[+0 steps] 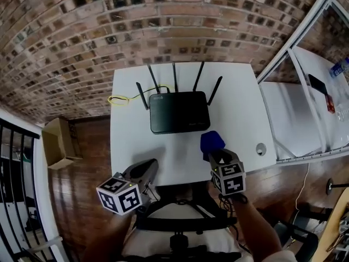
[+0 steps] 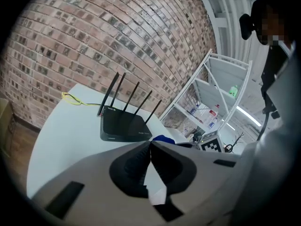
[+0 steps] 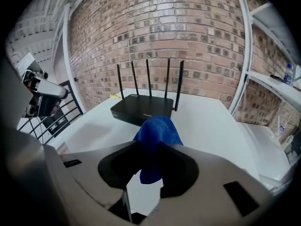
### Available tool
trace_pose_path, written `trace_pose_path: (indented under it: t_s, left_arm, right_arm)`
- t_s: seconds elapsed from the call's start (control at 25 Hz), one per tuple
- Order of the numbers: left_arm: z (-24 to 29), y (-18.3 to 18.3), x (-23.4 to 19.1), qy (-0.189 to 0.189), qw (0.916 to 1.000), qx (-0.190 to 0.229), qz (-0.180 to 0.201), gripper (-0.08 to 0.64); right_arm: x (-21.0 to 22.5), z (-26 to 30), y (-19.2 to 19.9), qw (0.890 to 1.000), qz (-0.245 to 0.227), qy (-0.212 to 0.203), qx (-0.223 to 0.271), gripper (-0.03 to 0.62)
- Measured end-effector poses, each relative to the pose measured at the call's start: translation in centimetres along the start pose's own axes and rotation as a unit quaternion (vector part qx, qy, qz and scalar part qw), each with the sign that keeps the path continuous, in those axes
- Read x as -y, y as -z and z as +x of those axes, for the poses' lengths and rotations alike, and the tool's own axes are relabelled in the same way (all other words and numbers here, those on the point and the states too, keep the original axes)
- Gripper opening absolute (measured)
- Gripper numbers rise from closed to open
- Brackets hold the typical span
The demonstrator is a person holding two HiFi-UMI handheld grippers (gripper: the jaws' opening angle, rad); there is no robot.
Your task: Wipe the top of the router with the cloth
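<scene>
White table [image 1: 234, 108], router [image 1: 179, 112], cloth [image 1: 211, 141] in right gripper [image 3: 149, 149] (left gripper [image 2: 150, 145] empty)

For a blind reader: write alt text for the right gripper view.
The right tongs are clamped on a blue cloth, held over a white table. Beyond it sits a black router with five upright antennas, in front of a brick wall.

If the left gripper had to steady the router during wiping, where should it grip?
Probably the router at its near left corner, approached from the person's side: the body is low and flat there, while five upright antennas crowd the far edge.
</scene>
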State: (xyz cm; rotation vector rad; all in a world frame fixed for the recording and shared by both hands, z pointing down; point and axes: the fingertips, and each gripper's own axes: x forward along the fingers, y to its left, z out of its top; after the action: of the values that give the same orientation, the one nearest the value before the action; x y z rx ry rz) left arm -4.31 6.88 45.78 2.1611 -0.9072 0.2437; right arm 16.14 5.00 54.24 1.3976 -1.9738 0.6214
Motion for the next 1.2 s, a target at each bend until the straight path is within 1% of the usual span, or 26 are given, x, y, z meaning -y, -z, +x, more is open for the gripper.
trace_pose_path:
  t_s: [0.28,0.4,0.6,0.76,0.96,1.2]
  left_arm:
    - [-2.6,-0.2,-2.2,0.013,0.9999,-0.005,0.008,0.029]
    - [-3.0,-0.2,-2.9,0.014,0.9999,-0.005,0.006,0.029]
    - [-2.8,-0.3,-3.4,0.008,0.9999,0.006,-0.007,0.030]
    - [-2.4,-1.1,-3.5,-0.010,0.9997,0.017,-0.014,0.029]
    - [-1.5,-2.4,-3.7,-0.047,0.9979,0.035,-0.027,0.029]
    - [1.0,-3.9,-2.8,-0.079,0.9945,0.049,-0.049,0.029]
  right_arm:
    - [-3.6,0.8,-2.6,1.000,0.002,0.009,0.017,0.129]
    - [-4.6,1.3,-4.1,1.000,-0.011,0.007,0.021,0.129]
    - [-5.5,3.2,-6.8,0.999,-0.036,-0.011,0.023,0.129]
    - [-5.7,5.4,-10.2,0.997,-0.062,-0.030,0.034,0.129]
    - [-6.5,8.4,-13.9,0.992,-0.094,-0.071,0.043,0.129]
    - [-7.1,11.5,-17.1,0.985,-0.120,-0.122,0.031,0.129]
